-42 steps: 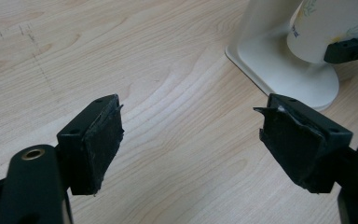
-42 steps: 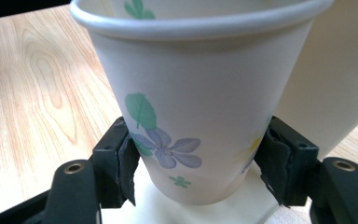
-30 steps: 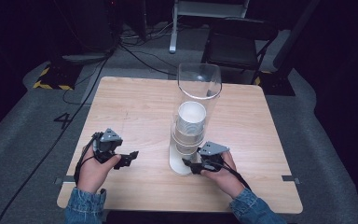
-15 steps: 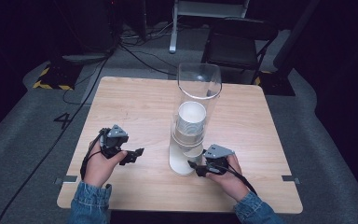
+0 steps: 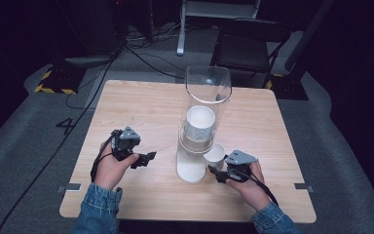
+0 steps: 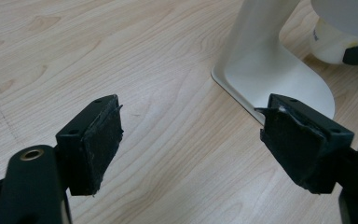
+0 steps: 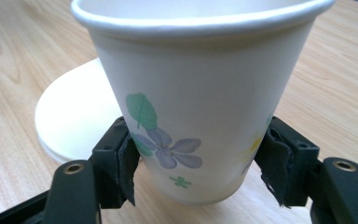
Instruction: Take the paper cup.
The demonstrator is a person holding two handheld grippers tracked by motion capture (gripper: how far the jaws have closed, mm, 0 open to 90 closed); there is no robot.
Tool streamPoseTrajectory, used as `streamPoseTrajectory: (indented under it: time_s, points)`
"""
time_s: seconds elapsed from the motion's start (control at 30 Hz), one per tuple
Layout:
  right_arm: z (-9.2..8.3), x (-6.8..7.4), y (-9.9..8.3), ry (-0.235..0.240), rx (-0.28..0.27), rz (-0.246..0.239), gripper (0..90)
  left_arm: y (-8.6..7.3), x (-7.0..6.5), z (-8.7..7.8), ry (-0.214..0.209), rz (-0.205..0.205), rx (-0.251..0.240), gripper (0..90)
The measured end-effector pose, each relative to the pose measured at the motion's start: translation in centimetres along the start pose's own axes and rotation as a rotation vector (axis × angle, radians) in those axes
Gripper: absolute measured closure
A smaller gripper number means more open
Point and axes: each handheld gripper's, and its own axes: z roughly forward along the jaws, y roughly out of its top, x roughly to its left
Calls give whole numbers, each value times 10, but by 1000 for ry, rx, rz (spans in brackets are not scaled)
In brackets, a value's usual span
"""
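The right hand-held gripper (image 7: pixel 193 158) was closed on a paper cup (image 7: pixel 200 93), its two black pads pressed against the lower part of the cup's wall on opposite sides. The cup was white with a printed pattern of purple flowers and green leaves, and it stood upright with its open rim at the top. Seen from the high view, the paper cup (image 5: pixel 215 154) sat just beside the cup dispenser (image 5: pixel 202 122), at the right of its base and near the bottom of its clear tube, with the right hand-held gripper (image 5: pixel 214 171) on the side nearer the person.

The dispenser was a tall clear tube on a flat white base, standing near the middle of the worktop (image 5: pixel 141 107). A stack of white cups (image 5: pixel 199 124) was visible inside the tube.

The left hand-held gripper (image 6: pixel 191 140) was wide open with nothing between its pads, only bare wood below. It was to the left of the dispenser, apart from it, with its jaws pointing toward the white base (image 6: pixel 279 79). In the high view the left hand-held gripper (image 5: pixel 148 158) was low over the worktop.
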Motion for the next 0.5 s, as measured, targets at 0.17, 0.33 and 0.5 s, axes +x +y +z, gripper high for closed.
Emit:
streamPoseTrajectory:
  time_s: [0.17,0.33,0.5]
  points:
    - [-9,-11,4,-24,-25,43,354,-2,1,-2,8,-1,1,203]
    - [-17,-24,8,-43,-57,99,354,-5,3,-5,17,-5,-1,203]
    - [-27,-40,11,-88,-81,144,354,-7,3,-7,25,-15,-2,204]
